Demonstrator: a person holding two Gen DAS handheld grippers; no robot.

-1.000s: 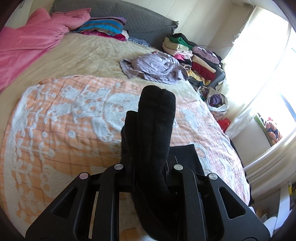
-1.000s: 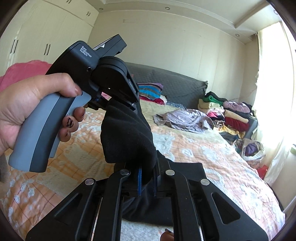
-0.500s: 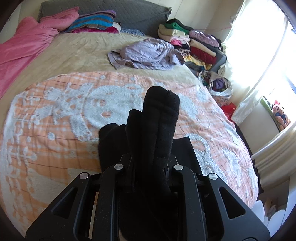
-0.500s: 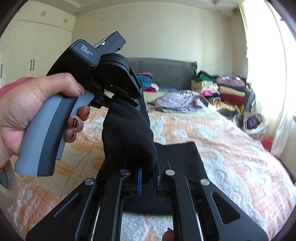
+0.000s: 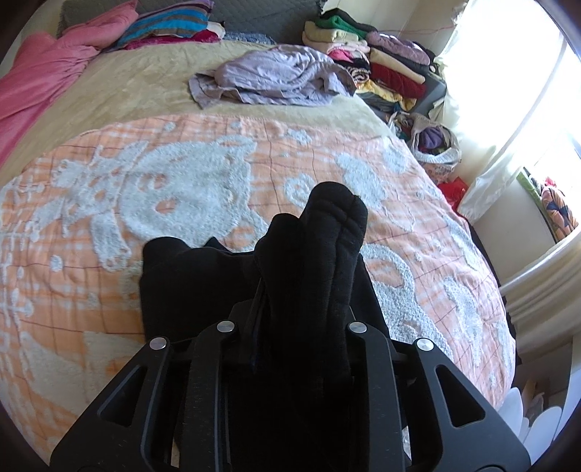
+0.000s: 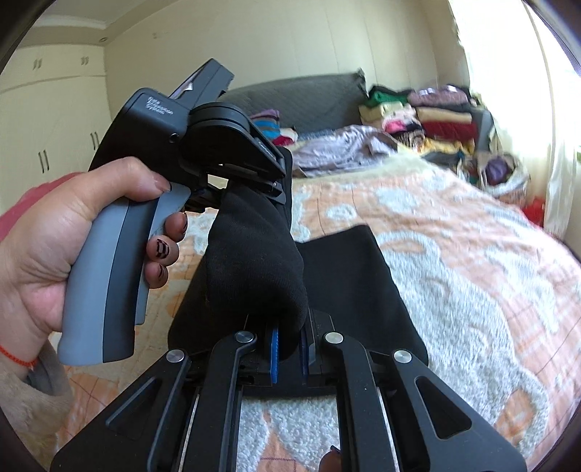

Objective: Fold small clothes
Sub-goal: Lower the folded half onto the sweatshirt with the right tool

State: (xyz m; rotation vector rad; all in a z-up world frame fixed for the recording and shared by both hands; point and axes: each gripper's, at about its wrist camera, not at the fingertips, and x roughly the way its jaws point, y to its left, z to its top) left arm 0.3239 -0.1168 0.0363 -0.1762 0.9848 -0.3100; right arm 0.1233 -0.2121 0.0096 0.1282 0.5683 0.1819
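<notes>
From the left wrist view, the left gripper (image 5: 296, 319) has its jaws clamped on a black sock (image 5: 319, 247), whose rounded end sticks up and forward past the jaws. Just beyond and below it, a black garment (image 5: 181, 283) lies flat on the orange-and-white blanket (image 5: 181, 181) covering the near part of the bed (image 5: 127, 90). Farther off, a crumpled lilac garment (image 5: 272, 78) rests on the beige cover. At the far left is a pink quilt (image 5: 40, 80), and a striped folded cloth (image 5: 170, 25) lies by the grey headboard. A stack of folded clothes (image 5: 366, 54) stands at the far right, with a bag of clothes (image 5: 432, 141) nearer, beside the bed.

From the right wrist view, the right gripper (image 6: 289, 348) has its jaws closed on the other end of the black sock (image 6: 254, 265), blue pads (image 6: 274, 352) pressing it from both sides. The sock stretches up and away to the left gripper (image 6: 250, 181), held by the person's left hand (image 6: 54, 236) around its grey handle. The black garment (image 6: 356, 283) lies on the blanket (image 6: 472, 272) behind and under the sock. The lilac garment (image 6: 337, 145) and the clothes stack (image 6: 425, 112) appear blurred at the far end, with white wardrobe doors (image 6: 54, 127) on the left.
</notes>
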